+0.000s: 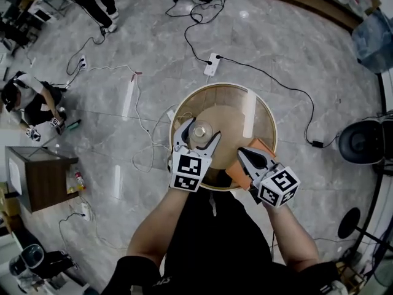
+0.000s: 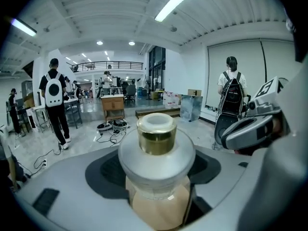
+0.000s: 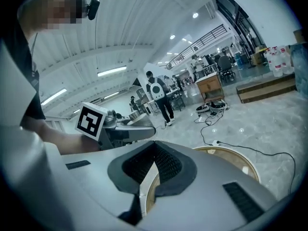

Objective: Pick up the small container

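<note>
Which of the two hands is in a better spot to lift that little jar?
Left. The left gripper has its jaws shut on the jar. The right gripper is shut with nothing between its jaws, off to the side by the table rim.

The small glass container (image 2: 156, 186) between the fingers (image 2: 62, 191) has its base cut off; the right fingers (image 1: 255, 161) partly hide an orange object (image 1: 236, 176).

Round wooden table (image 1: 261, 128), power strip (image 1: 212, 64) beyond it
</note>
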Demonstrator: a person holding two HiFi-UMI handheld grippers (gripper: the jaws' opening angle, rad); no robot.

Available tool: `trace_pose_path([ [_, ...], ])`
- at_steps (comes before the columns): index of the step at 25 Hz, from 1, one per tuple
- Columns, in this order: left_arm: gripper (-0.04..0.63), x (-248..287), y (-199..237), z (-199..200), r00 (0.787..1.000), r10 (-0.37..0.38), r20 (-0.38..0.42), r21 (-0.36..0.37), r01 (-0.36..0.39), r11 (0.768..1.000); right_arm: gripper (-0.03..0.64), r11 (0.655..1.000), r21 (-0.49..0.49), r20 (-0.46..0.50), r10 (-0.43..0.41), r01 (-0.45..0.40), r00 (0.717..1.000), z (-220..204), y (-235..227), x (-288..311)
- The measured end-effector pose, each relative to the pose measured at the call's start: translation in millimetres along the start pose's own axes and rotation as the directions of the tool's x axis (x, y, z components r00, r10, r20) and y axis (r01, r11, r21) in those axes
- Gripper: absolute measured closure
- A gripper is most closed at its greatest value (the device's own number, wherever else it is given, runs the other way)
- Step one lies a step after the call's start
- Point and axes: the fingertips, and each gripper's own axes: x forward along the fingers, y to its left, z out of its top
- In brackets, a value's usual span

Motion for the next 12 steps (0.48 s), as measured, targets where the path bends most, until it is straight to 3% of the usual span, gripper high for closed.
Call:
trace_pose_path([
  [5,0.255,-62.9,-6.6,18.1,1.0,-0.002,0.003,0.01,0.002,1.0,0.603,0.999,-0.04,0.012,-0.005,0.005,1.0,17.0,47.0,-17.1],
  [12,0.255,-132.9,15.8,21.5,1.0,-0.015,0.013,-0.007,0.015,1.0,0.603,0.996,-0.088,0.072,-0.014,0.02,0.997,41.0,113.6,-16.5],
])
